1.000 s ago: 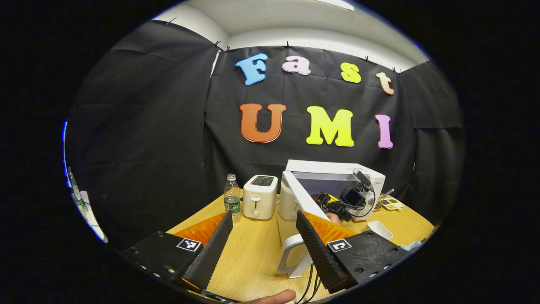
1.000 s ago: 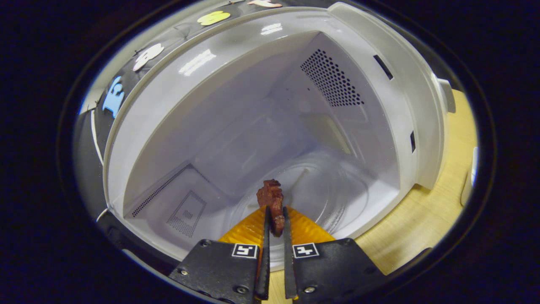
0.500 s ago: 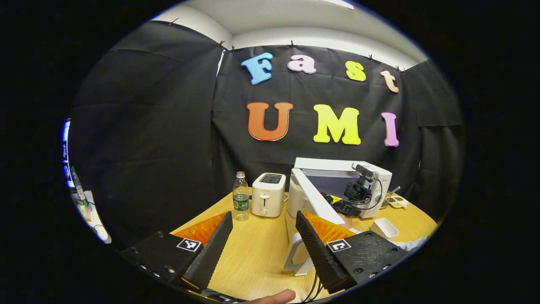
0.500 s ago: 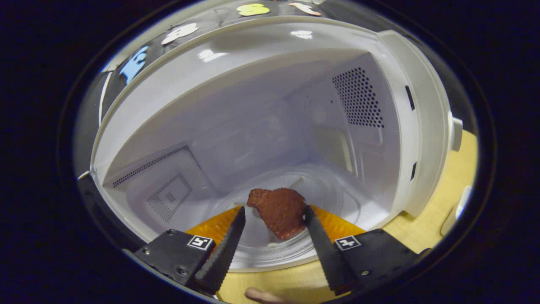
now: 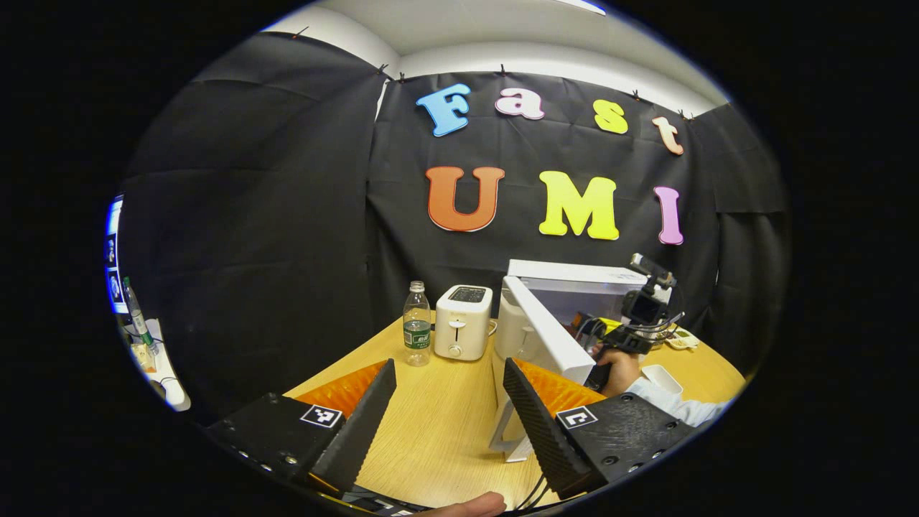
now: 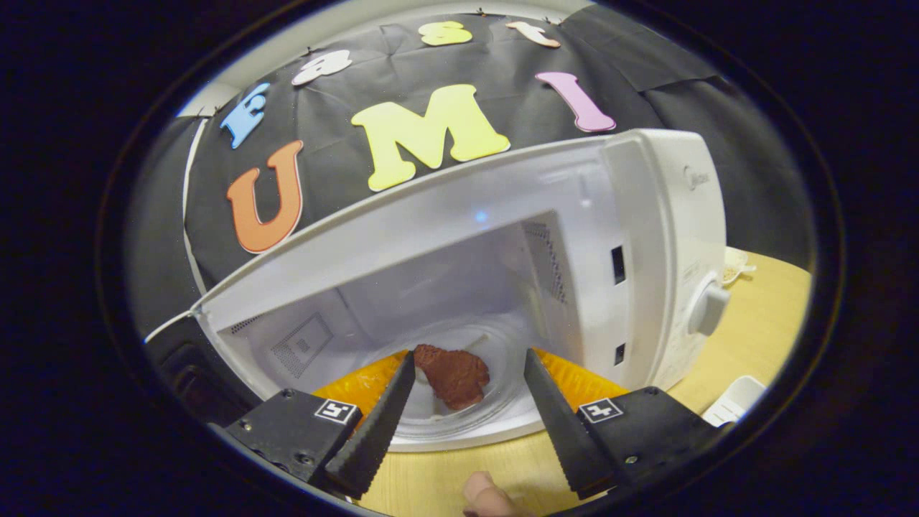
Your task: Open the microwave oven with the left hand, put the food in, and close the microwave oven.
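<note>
1. We take the white box-shaped microwave oven [image 6: 646,237] as our landmark. Its white hinged door [image 5: 546,337] stands swung wide open, so the opening step is done.
2. The dark red-brown lump of food [image 6: 452,375] lies on the clear round glass turntable [image 6: 502,402] inside the microwave oven cavity, so we judge the placing step done too.
3. The right gripper [image 6: 468,409] sits just in front of the cavity mouth, its fingers spread wide and holding nothing; the food lies free beyond them.
4. The left gripper [image 5: 449,413] hangs well in front of the microwave oven, beside the open door's edge, fingers spread wide and empty.
5. What remains, in our judgement: swing the door closed.
6. A small mark shows on the front panel above the white round control knob [image 6: 707,309]; it is too small for us to read.
</note>
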Demonstrator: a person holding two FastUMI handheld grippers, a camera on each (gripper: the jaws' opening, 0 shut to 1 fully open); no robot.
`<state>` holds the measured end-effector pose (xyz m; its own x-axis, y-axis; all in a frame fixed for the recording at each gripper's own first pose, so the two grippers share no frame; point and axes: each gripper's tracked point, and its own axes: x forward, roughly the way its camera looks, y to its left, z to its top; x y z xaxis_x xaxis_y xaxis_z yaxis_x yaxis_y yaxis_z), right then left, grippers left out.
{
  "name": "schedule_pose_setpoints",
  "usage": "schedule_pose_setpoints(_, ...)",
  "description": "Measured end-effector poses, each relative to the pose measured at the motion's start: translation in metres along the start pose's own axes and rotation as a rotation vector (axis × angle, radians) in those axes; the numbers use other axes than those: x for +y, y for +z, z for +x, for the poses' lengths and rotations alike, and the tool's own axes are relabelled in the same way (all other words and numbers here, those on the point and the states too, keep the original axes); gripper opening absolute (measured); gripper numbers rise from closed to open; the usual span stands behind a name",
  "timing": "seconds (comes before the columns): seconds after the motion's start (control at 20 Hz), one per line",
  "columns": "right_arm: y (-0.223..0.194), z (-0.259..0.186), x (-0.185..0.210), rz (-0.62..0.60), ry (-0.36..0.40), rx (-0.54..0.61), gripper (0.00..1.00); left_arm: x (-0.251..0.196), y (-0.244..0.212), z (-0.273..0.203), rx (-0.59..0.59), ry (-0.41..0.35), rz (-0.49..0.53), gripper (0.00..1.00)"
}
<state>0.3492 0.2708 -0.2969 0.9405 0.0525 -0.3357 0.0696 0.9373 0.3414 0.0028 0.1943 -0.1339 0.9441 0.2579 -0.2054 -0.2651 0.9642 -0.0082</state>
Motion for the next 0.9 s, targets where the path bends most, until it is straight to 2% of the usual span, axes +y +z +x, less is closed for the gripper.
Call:
schedule_pose_setpoints(0.15, 0.030, -0.033, -0.012, 0.017, 0.024, -0.047, 0.97, -0.001, 0.001, 0.001, -0.027, -0.004, 0.016, 0.93)
schedule_pose_setpoints(0.2, 0.041, -0.046, -0.019, 0.019, 0.026, -0.058, 0.89, -0.003, 0.001, 0.000, -0.037, -0.020, 0.017, 0.92)
schedule_pose_setpoints(0.25, 0.051, -0.059, -0.024, 0.026, 0.034, -0.068, 0.89, -0.005, 0.001, 0.000, -0.048, -0.036, 0.016, 0.93)
schedule_pose_setpoints(0.3, 0.061, -0.074, -0.027, 0.031, 0.049, -0.074, 1.00, -0.005, 0.001, 0.003, -0.059, -0.046, 0.011, 0.93)
schedule_pose_setpoints(0.35, 0.071, -0.090, -0.032, 0.035, 0.064, -0.087, 0.89, -0.004, 0.002, 0.005, -0.069, -0.054, 0.002, 0.93)
schedule_pose_setpoints(0.4, 0.082, -0.108, -0.035, 0.039, 0.085, -0.098, 1.00, -0.001, 0.003, 0.007, -0.083, -0.052, -0.011, 0.92)
schedule_pose_setpoints(0.5, 0.100, -0.143, -0.046, 0.023, 0.109, -0.116, 0.99, 0.007, -0.005, 0.014, -0.066, -0.032, -0.032, 0.92)
schedule_pose_setpoints(0.55, 0.108, -0.161, -0.049, 0.004, 0.124, -0.123, 0.99, 0.014, -0.004, 0.013, -0.068, -0.012, -0.038, 0.80)
schedule_pose_setpoints(0.6, 0.116, -0.182, -0.052, -0.018, 0.141, -0.136, 0.99, 0.017, 0.001, 0.013, -0.092, -0.004, -0.039, 0.76)
schedule_pose_setpoints(0.75, 0.140, -0.238, -0.067, -0.094, 0.150, -0.194, 0.99, 0.012, 0.009, 0.010, -0.135, -0.053, -0.026, 0.39)
schedule_pose_setpoints(0.8, 0.145, -0.256, -0.073, -0.119, 0.150, -0.202, 0.99, 0.014, 0.007, 0.013, -0.130, -0.055, -0.029, 0.19)
schedule_pose_setpoints(0.85, 0.148, -0.273, -0.076, -0.134, 0.153, -0.209, 0.99, 0.016, 0.006, 0.015, -0.134, -0.056, -0.030, 0.18)
schedule_pose_setpoints(0.9, 0.151, -0.289, -0.078, -0.144, 0.159, -0.217, 1.00, 0.015, 0.005, 0.017, -0.135, -0.069, -0.028, 0.33)
